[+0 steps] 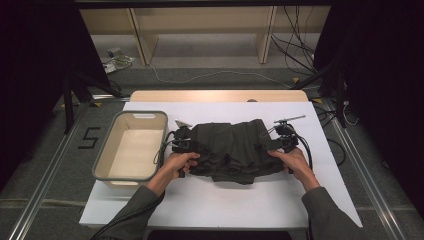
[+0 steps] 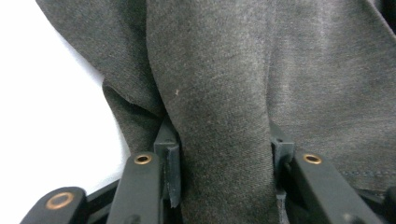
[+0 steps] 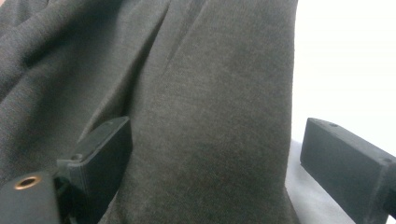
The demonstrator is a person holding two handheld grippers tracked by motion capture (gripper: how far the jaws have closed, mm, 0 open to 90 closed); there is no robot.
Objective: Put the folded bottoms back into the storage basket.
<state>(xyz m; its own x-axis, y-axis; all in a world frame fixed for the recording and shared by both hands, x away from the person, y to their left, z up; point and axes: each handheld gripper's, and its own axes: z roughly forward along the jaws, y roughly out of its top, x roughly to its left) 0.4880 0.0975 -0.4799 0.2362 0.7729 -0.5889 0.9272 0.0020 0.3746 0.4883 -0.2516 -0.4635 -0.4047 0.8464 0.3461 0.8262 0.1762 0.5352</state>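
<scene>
White tabletop (image 1: 225,200), grey bin (image 1: 131,145) left, dark cloth (image 1: 230,147), left jaws seemingly clenched on it, right released.

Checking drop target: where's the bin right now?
High view: the bin sits at the table's left, beside the dark garment and the left gripper.

A grey-rimmed tub (image 1: 131,146) with a cream inside stood on the white sheet (image 1: 220,200) that covered my bench, towards its left edge, and it held nothing. Beyond the sheet a strip of the wooden bench (image 1: 218,95) showed at the far edge. Past that, on the floor, a white cable (image 1: 210,75) trailed in front of a pale wooden shelf unit (image 1: 200,30). A black figure 5 (image 1: 89,137) was marked on the floor left of the tub
</scene>
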